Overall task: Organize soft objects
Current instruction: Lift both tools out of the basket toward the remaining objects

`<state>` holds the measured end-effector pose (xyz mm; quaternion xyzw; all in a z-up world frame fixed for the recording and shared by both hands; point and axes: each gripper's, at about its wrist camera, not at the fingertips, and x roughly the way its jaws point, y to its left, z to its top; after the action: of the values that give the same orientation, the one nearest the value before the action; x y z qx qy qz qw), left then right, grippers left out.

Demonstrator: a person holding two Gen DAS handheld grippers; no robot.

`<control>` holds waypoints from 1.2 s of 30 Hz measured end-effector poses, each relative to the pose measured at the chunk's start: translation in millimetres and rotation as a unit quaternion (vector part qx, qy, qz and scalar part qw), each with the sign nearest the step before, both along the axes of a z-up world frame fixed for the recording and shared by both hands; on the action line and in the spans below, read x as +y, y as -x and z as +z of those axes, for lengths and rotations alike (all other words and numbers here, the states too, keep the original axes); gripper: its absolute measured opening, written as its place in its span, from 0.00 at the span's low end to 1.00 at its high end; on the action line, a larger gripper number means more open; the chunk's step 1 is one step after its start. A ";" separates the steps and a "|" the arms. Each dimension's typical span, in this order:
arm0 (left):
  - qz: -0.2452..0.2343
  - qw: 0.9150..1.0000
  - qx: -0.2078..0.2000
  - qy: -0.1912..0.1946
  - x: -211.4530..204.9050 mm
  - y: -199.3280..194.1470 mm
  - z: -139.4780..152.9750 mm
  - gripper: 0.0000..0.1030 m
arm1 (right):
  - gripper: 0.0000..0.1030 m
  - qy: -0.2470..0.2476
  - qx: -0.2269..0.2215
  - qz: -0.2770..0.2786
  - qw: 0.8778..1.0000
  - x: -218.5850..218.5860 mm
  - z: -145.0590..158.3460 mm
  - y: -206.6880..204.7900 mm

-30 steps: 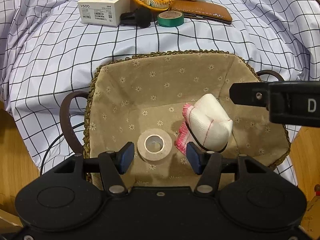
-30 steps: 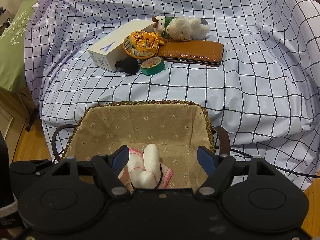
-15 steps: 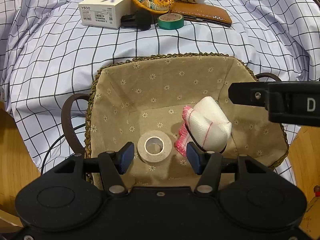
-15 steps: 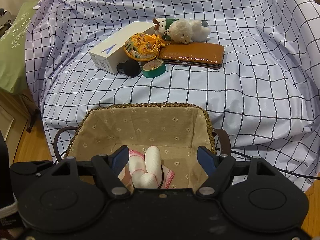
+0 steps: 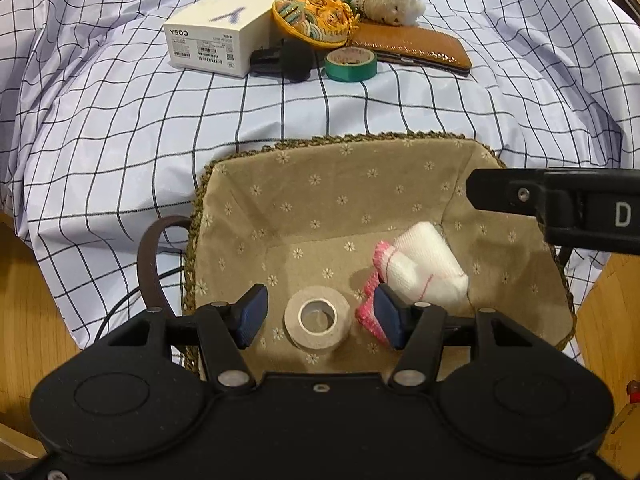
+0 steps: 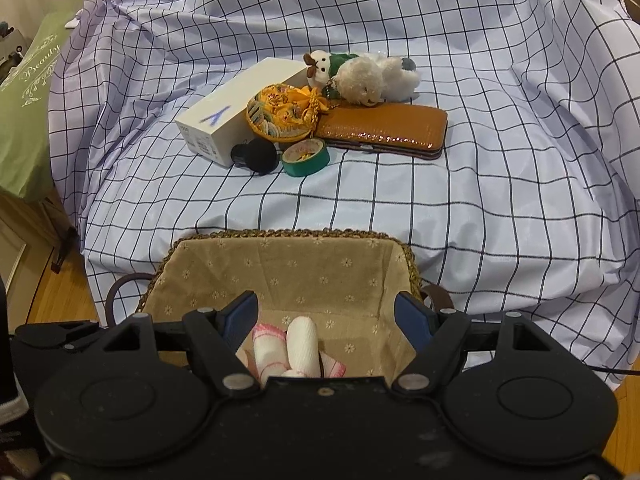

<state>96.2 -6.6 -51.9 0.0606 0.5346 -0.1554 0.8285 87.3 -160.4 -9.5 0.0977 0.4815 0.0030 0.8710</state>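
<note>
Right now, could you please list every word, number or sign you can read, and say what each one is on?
"Y500": front face of the white box.
"Y", large blue mark: top of the same box.
"D": the right gripper's black body at the left wrist view's edge.
"Beauty": green cloth.
Barcode labels on the box: too small to read.

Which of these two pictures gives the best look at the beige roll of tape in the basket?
The left wrist view: the beige tape roll lies whole on the basket floor between the open left gripper fingers. In the right wrist view it is hidden.
</note>
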 end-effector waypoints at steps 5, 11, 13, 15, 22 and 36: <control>0.001 1.000 -0.011 0.000 0.4 -8.1 4.6 0.54 | 0.73 0.006 -0.008 -0.004 1.000 -3.1 2.7 -7.4; 0.003 1.000 -0.024 0.005 -0.1 -19.1 10.1 0.61 | 0.73 0.014 -0.018 -0.011 1.000 -8.8 5.4 -18.3; 0.003 1.000 -0.030 0.003 -0.7 -22.8 12.6 0.61 | 0.73 0.017 -0.021 -0.013 1.000 -10.4 5.7 -21.9; 0.002 0.999 -0.035 0.004 -1.0 -27.3 15.1 0.61 | 0.73 0.021 -0.024 -0.014 0.999 -12.3 6.4 -26.2; 0.000 0.999 -0.052 0.000 -3.8 -43.3 21.6 0.61 | 0.73 0.032 -0.037 -0.019 0.999 -17.1 9.7 -41.1; 0.005 0.997 -0.080 0.006 -13.2 -86.6 32.5 0.62 | 0.73 0.055 -0.063 -0.019 0.996 -23.3 13.3 -89.4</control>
<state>182.8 -19.9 -19.4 0.0647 0.4660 -0.1492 0.8697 176.7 -183.6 3.8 0.0582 0.4233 -0.0344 0.9035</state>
